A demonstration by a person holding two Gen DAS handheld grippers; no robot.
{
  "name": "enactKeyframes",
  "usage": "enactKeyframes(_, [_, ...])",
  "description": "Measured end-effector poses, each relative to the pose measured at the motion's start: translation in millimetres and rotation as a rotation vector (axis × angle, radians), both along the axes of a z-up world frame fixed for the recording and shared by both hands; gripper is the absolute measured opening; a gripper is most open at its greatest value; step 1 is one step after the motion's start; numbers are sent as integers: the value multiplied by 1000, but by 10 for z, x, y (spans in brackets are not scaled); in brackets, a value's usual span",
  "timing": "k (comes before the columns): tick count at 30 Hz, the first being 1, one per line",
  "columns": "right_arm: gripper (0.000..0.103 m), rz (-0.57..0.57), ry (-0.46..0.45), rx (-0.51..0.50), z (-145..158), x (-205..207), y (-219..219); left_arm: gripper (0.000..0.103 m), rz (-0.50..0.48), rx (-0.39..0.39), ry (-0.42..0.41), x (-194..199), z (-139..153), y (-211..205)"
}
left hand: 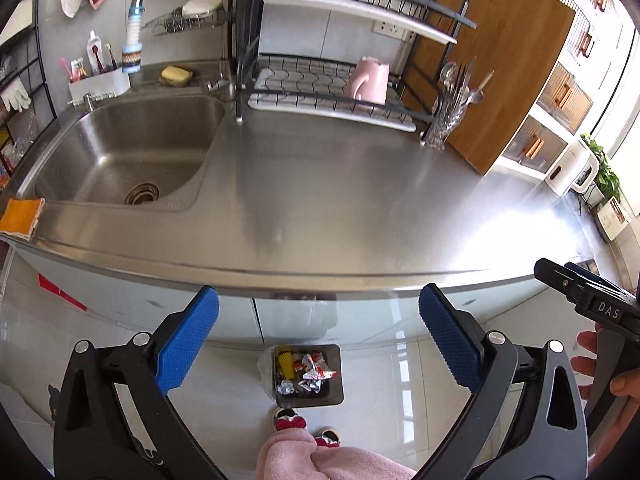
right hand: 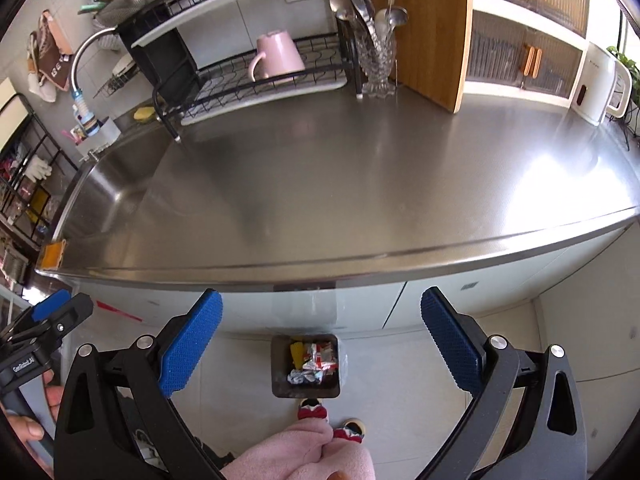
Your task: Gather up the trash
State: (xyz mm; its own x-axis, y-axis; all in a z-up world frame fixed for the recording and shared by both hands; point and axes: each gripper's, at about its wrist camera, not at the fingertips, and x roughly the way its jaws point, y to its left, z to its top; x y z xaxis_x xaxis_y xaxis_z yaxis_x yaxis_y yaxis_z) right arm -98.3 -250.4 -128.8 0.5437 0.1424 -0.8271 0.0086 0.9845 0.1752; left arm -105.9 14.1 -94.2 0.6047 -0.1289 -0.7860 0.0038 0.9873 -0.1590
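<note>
A steel counter point(left hand: 320, 208) runs across a bright kitchen, with a sink point(left hand: 120, 152) at its left and a dish rack point(left hand: 332, 84) holding a pink mug point(left hand: 368, 80) behind. The left gripper point(left hand: 318, 328) and right gripper point(right hand: 320, 328) both gape wide, gripping nothing. Trash point(left hand: 310, 372) fills a bin point(left hand: 336, 394) on the tiled floor point(left hand: 400, 380) below the counter edge.
</note>
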Motion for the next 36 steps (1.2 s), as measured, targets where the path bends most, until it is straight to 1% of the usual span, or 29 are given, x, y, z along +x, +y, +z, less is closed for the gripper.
enactKeyframes(1, [100,-7,-24,-12,130,3,-15,95,5,6,-21,5,151,9])
enactKeyframes(5, [100,-30,-107,-52,574,-28,-54,95,16,29,-109,-30,561,0])
enactKeyframes(11, [100,-46,-243,-92,1188,-133,-37,95,35,71,-219,-92,1019,-2])
enactKeyframes(15, [100,-58,-324,-102,1460,-209,-56,95,31,91,-298,-107,1306,-45])
enactKeyframes(18, [100,-80,-375,-109,1641,-232,-94,95,39,123,-352,-105,1463,-105])
enactKeyframes(21, [100,-111,-420,-127,1757,-242,-139,95,37,129,-381,-92,1575,-140])
enactKeyframes(23, [100,-124,-435,-125,1813,-231,-173,95,39,134,-399,-87,1629,-162])
enactKeyframes(29, [100,-142,-445,-120,1845,-177,-209,95,39,132,-418,-42,1693,-180])
enactKeyframes(36, [100,-134,-457,-121,1850,-160,-182,95,31,133,-424,18,1688,-199])
